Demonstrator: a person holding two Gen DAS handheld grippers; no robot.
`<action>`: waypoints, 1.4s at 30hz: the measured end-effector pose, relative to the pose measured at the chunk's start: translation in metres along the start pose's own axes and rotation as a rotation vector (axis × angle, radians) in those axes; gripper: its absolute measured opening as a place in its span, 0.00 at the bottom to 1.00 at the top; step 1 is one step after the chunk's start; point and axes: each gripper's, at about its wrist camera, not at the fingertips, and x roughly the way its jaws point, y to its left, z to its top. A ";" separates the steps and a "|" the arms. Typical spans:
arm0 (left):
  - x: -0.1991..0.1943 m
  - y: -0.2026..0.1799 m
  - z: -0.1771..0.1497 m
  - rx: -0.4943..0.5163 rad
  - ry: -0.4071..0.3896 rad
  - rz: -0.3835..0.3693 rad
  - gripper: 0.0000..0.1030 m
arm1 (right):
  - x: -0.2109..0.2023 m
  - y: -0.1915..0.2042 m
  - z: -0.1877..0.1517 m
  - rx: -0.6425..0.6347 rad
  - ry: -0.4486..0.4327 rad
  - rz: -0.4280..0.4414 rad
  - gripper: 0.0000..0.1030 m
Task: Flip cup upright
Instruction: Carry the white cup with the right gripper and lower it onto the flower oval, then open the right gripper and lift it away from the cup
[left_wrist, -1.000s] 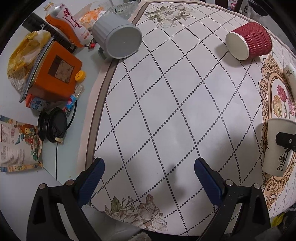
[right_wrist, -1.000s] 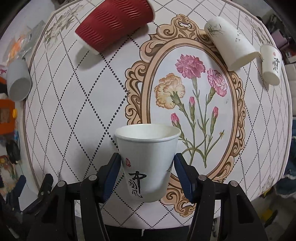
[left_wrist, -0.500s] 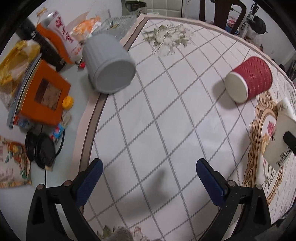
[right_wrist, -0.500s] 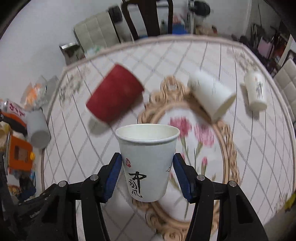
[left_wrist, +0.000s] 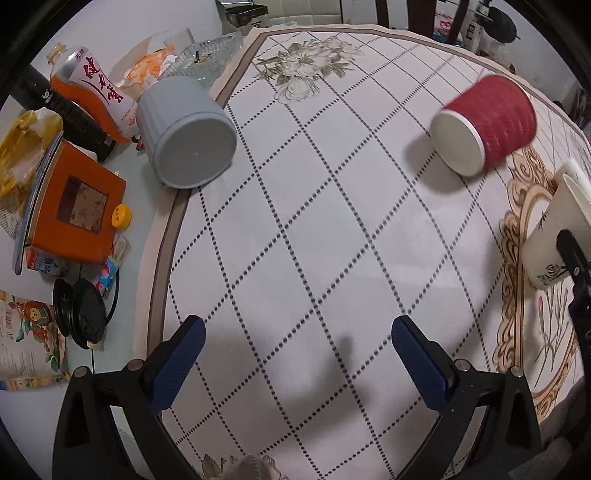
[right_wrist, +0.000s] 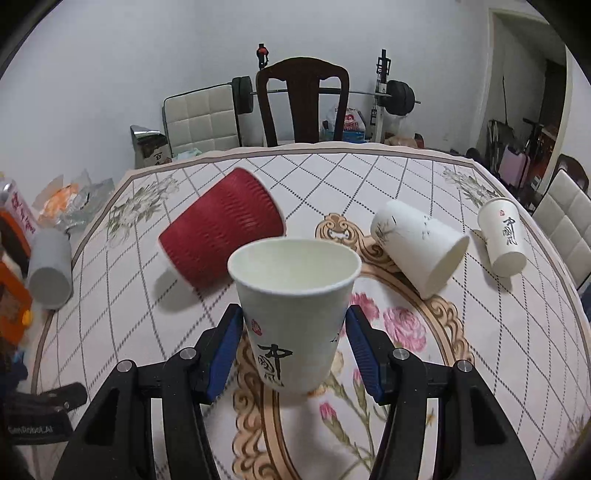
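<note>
My right gripper (right_wrist: 294, 338) is shut on a white paper cup (right_wrist: 295, 317) with black lettering, held upright with its mouth up, its base at or just above the tablecloth. The same cup shows at the right edge of the left wrist view (left_wrist: 554, 240). My left gripper (left_wrist: 295, 347) is open and empty above the diamond-patterned cloth. A red ribbed cup (right_wrist: 221, 236) lies on its side behind the held cup; it also shows in the left wrist view (left_wrist: 487, 122). Two more white cups (right_wrist: 421, 251) (right_wrist: 504, 236) lie on their sides to the right.
A grey cup (left_wrist: 186, 133) lies on its side at the cloth's left edge, also seen in the right wrist view (right_wrist: 50, 266). Beside it are an orange box (left_wrist: 77, 206), bottles (left_wrist: 92, 92), a glass dish (left_wrist: 201, 59) and packets. A chair (right_wrist: 303, 103) stands behind the table.
My right gripper has tilted from looking down to looking level, turning the white cup upright. My left gripper has drifted forward, with the grey and red cups now nearer in view.
</note>
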 end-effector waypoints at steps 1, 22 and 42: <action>-0.001 -0.001 -0.003 0.004 0.001 -0.002 1.00 | -0.003 0.001 -0.005 -0.006 0.007 0.000 0.58; -0.100 -0.021 -0.049 0.074 -0.126 -0.065 1.00 | -0.099 -0.041 -0.031 0.053 0.148 -0.155 0.99; -0.311 -0.023 -0.121 -0.004 -0.343 -0.092 1.00 | -0.325 -0.079 0.032 -0.030 0.091 -0.096 1.00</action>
